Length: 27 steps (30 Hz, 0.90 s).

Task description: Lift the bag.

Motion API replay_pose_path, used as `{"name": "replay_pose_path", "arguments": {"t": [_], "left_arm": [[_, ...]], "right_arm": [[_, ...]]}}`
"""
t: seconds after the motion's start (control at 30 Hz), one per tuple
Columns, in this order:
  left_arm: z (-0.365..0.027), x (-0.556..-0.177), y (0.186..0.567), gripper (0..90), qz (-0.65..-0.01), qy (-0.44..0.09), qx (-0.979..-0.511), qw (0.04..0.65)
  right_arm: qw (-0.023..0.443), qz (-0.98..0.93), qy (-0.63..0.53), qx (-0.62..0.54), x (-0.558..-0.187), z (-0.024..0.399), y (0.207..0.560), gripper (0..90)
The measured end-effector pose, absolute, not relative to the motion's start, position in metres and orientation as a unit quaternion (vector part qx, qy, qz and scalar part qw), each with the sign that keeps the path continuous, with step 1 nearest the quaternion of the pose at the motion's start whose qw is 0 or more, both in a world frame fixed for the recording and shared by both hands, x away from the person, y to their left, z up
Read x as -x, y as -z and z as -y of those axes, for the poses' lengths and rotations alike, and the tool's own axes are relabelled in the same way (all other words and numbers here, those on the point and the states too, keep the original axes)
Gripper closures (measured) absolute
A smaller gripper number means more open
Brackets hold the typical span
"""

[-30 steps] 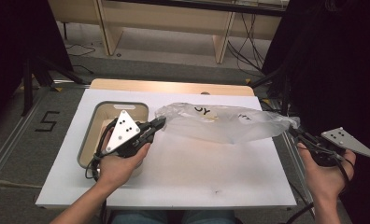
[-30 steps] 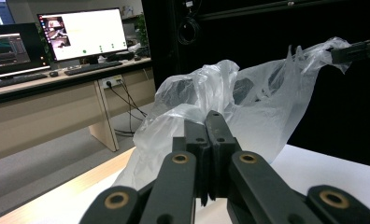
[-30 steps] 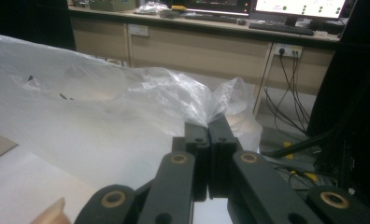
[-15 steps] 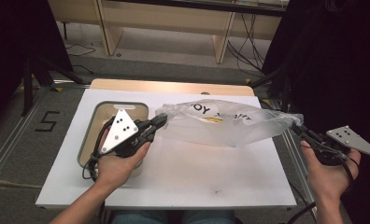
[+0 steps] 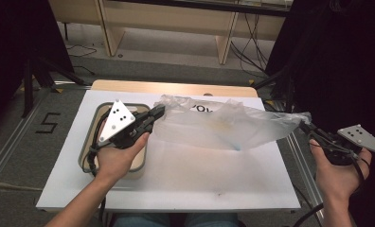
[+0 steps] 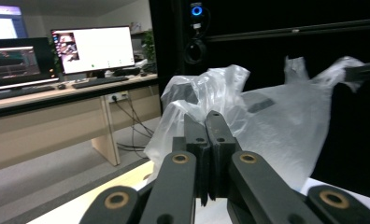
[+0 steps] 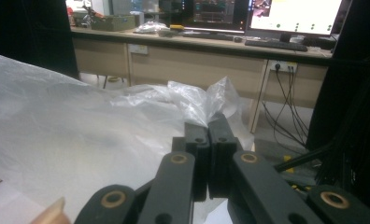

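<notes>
Change since earlier frame: the plastic bag point(image 5: 223, 125) now hangs higher and more spread, its right end drawn farther right past the counter point(image 5: 176, 179) edge. We record the left gripper point(image 5: 158, 112), jaws clenched on the bag's left edge, above the counter just right of the tray point(image 5: 88, 142). Right gripper point(image 5: 305, 126), jaws likewise clamped on the bag's right end, held off the counter's right side. Bag suspended between both, sagging at mid-span over the white surface; black lettering partly visible on its upper face.

Clear bag point(image 5: 223, 127); black tongs point(image 5: 158, 112); white table point(image 5: 185, 175).
</notes>
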<state>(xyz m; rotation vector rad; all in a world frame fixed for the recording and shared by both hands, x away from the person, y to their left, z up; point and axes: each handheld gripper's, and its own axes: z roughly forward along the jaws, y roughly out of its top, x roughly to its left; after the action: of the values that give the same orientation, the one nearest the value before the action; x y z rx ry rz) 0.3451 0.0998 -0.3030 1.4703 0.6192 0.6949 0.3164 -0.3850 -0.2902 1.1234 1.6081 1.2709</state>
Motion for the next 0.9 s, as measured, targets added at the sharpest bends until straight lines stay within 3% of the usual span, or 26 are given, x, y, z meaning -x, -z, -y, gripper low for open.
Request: {"name": "replay_pose_path", "arguments": {"t": [0.9], "left_arm": [[-0.1063,-0.3495,0.2985,89.1,-0.277,-0.320,-0.629,0.652]], "right_arm": [[0.403,-0.625,-0.508,-0.434,-0.3194,0.3782,0.2855,89.6]]}}
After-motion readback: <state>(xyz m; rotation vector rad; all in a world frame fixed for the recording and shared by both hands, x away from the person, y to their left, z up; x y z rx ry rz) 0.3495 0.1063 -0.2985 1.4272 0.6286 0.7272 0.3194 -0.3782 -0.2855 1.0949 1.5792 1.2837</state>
